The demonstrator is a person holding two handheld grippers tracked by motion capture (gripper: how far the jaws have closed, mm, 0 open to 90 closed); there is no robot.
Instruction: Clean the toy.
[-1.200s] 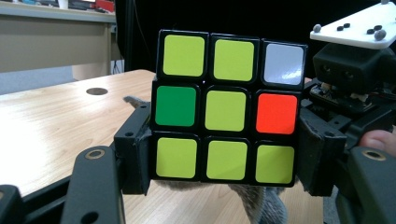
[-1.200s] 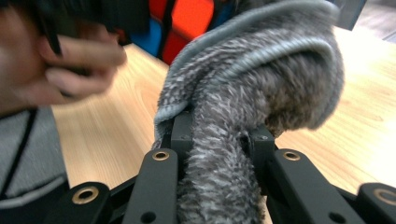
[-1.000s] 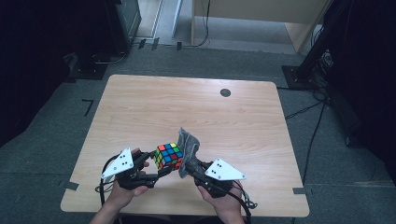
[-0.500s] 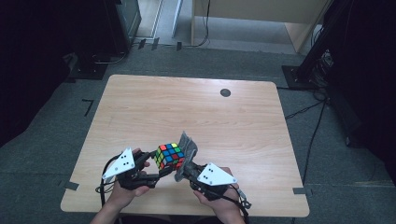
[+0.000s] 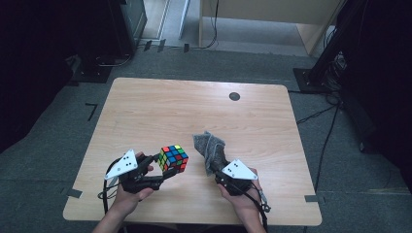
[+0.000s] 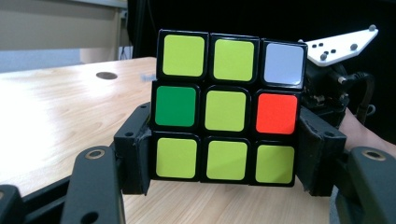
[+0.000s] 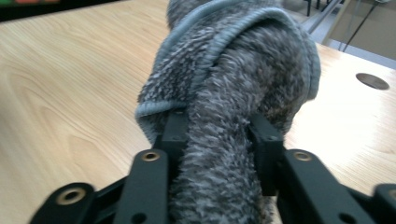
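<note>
Two grips: left gripper (image 5: 163, 171) clamps the multicoloured plastic puzzle cube (image 5: 173, 158) between its jaws. Right gripper (image 5: 212, 165), jaws just easing open, has the grey fuzzy cloth (image 5: 209, 148) bunched between them, pads touching it.

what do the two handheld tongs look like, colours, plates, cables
Both the left tongs and the right tongs are black, with two flat linkage arms fixed by round metal rivets and ending in blocky black pads. Each carries a pale three-cornered plate on top, dotted with small dark markers. A thin black cable trails from each. The forearms are bare, no sleeves showing.
</note>
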